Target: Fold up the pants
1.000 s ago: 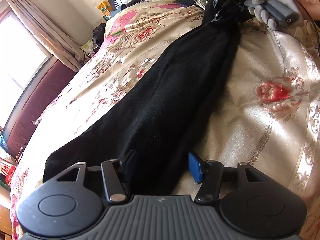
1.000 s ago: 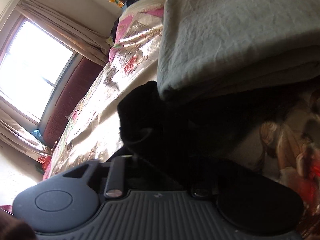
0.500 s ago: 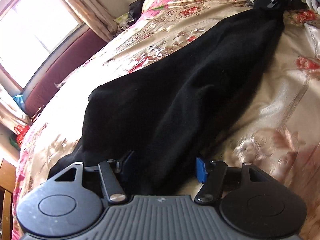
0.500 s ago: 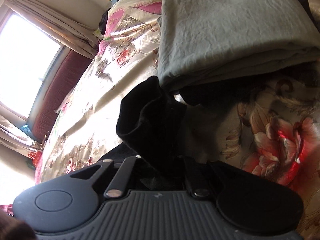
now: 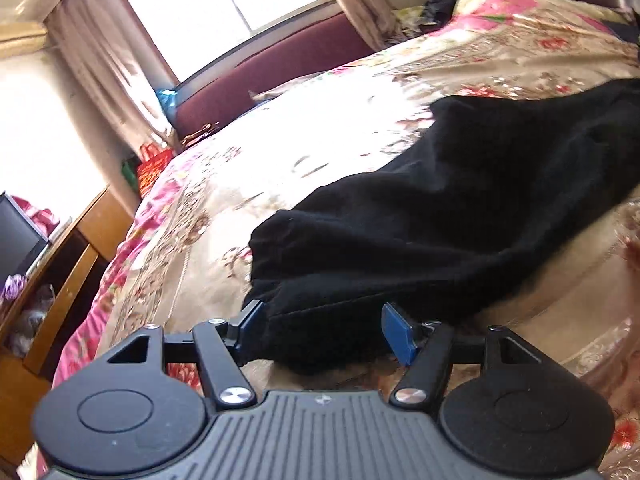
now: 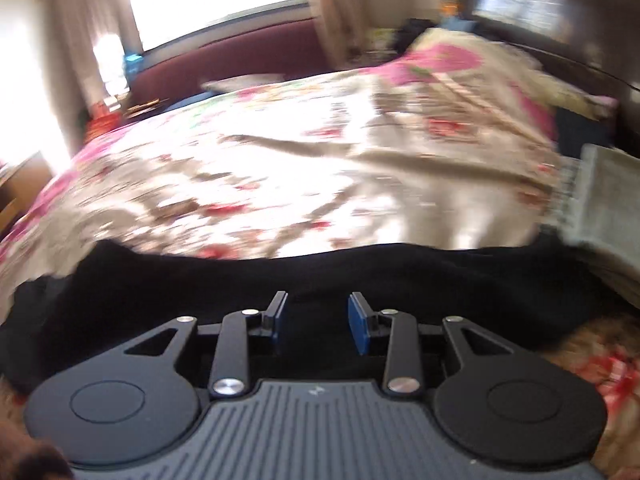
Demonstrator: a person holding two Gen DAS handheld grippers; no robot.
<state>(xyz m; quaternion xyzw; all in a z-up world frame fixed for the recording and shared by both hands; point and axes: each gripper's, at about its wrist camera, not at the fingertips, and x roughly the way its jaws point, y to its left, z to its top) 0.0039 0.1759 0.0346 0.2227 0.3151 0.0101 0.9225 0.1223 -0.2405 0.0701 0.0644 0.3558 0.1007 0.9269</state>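
Black pants (image 5: 440, 208) lie stretched across a floral bedspread (image 5: 280, 152). In the left wrist view one end of the pants sits bunched between the blue-padded fingers of my left gripper (image 5: 324, 320), which stand wide apart, not clamping the cloth. In the right wrist view the pants (image 6: 280, 276) run as a dark band across the bed, just beyond my right gripper (image 6: 318, 316). Its jaws are open, with nothing between them; it hovers over the black cloth. This view is motion-blurred.
A folded grey blanket (image 6: 600, 200) lies at the right by the pants. A maroon bench (image 5: 260, 76) and curtains stand under the window. A wooden chair (image 5: 60, 280) and a dark monitor (image 5: 16, 236) are at the left beside the bed. A dark headboard (image 6: 540, 12) is far right.
The right gripper let go of the pants end, opened, and swung away from the grey blanket to face across the bed. The left gripper turned toward the window, jaws staying wide.
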